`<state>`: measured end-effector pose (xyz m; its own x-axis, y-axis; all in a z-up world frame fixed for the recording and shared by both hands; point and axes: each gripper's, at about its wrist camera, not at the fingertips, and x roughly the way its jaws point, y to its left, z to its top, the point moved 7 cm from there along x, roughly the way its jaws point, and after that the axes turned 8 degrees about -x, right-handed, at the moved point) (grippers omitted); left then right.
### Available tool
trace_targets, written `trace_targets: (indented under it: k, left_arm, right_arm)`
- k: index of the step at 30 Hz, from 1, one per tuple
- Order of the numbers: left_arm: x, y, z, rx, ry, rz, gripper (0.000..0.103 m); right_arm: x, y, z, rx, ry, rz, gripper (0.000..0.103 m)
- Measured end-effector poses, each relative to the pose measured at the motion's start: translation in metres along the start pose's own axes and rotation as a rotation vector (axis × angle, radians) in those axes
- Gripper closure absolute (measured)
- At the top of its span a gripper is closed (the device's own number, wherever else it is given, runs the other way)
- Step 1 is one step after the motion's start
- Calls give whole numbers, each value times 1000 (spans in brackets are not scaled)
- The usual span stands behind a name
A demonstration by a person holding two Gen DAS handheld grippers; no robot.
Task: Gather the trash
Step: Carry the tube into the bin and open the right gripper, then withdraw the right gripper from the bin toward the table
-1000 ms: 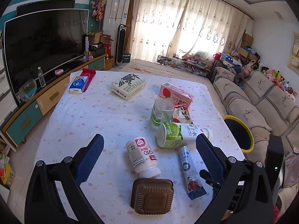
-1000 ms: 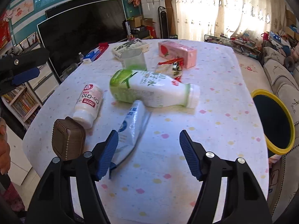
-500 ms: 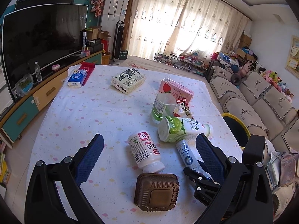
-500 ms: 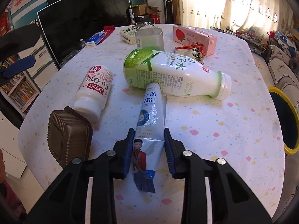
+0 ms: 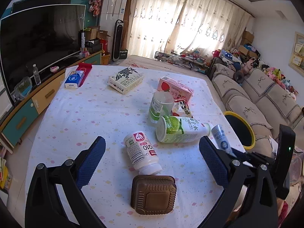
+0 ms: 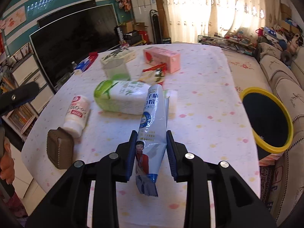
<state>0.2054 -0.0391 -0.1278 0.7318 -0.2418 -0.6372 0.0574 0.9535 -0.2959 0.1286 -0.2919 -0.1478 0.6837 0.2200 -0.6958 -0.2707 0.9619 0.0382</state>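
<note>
The dotted cloth surface (image 6: 209, 102) lies below me, sunlit curtains behind it. My right gripper (image 6: 151, 148) has its jaws clamped on the blue-and-white sachet (image 6: 152, 125), which is lifted off the cloth. Right of those jaws stands the yellow-rimmed bin (image 6: 266, 117). My left gripper (image 5: 152, 157) holds its jaws wide apart over the white supplement bottle (image 5: 141, 153) and the brown tray (image 5: 153, 194).

black gripper (image 6: 151, 148), blue ribbed pads (image 6: 131, 152), silver screws.
</note>
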Motion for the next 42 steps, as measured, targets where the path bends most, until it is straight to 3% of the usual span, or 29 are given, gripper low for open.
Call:
trace_targets:
  k: [11, 19, 25, 30, 42]
  left_arm:
    - [16, -10, -5, 17, 28, 11, 6]
    - [25, -16, -6, 29, 43, 20, 6]
    - [29, -16, -6, 31, 50, 25, 6]
    - [29, -16, -6, 30, 51, 24, 6]
    - [29, -18, -16, 56, 59, 19, 6]
  right_arm:
    - [6, -165, -3, 213, 1, -260, 74]
    - [45, -242, -9, 276, 75, -361, 74]
    - [71, -263, -10, 289, 117, -393, 72]
    - [75, -274, -14, 319, 124, -403, 63]
    - [37, -237, -22, 341, 39, -353, 56]
